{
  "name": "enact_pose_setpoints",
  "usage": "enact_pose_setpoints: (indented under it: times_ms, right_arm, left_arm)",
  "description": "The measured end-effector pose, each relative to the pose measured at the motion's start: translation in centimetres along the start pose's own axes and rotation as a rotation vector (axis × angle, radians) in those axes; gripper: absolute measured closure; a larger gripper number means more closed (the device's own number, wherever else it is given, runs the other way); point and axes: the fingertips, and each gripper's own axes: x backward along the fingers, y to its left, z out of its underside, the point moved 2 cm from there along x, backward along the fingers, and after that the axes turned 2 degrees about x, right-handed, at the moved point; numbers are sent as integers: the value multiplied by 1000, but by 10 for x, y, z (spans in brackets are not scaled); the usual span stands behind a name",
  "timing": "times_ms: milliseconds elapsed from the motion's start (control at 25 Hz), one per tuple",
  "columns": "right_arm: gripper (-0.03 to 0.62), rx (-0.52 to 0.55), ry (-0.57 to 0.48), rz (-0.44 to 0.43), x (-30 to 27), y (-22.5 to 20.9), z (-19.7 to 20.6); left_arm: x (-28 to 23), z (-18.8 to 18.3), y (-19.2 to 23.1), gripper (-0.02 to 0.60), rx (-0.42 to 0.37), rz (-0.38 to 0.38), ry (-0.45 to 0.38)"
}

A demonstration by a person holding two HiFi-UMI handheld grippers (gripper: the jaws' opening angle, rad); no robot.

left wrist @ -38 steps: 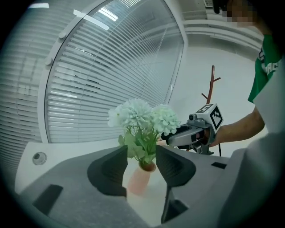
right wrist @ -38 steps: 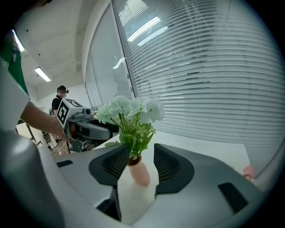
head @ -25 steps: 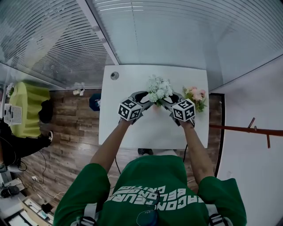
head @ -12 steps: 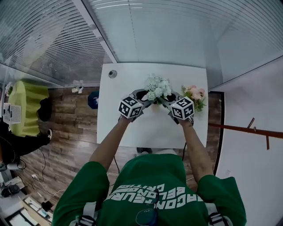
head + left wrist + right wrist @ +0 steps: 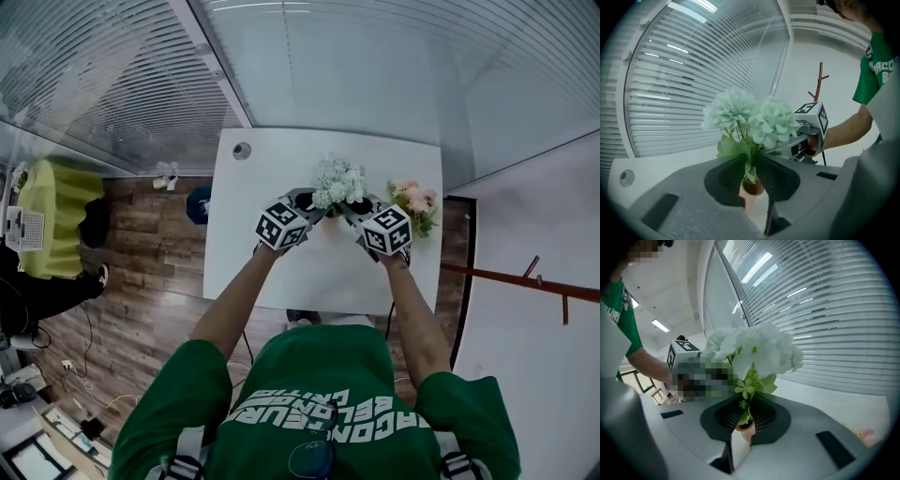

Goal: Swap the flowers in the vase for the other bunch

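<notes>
Both just closed in: L tongs [image 5: 753, 177] pinch vase [image 5: 749, 202], R tongs [image 5: 744, 420] pinch white bunch [image 5: 754, 352] stems. Bunch upright, long axis vert., heads up.

The head view looks steeply down from overhead, far off, onto the white table [image 5: 234, 272], while the two gripper views sit low and close behind their own jaws, facing each other across the vase [image 5: 753, 188] and its white flowers [image 5: 750, 119], the bunch all three views share.
</notes>
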Motion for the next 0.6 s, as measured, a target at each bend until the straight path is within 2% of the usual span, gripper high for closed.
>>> enact_pose_setpoints:
  times_ms: [200, 600]
  right_arm:
    - [559, 24, -14, 12, 9, 3, -10]
    - [560, 103, -73, 40, 25, 13, -46]
  left_arm:
    - [4, -11, -7, 531, -8, -10, -37]
    - [20, -45, -18, 543, -82, -29, -105]
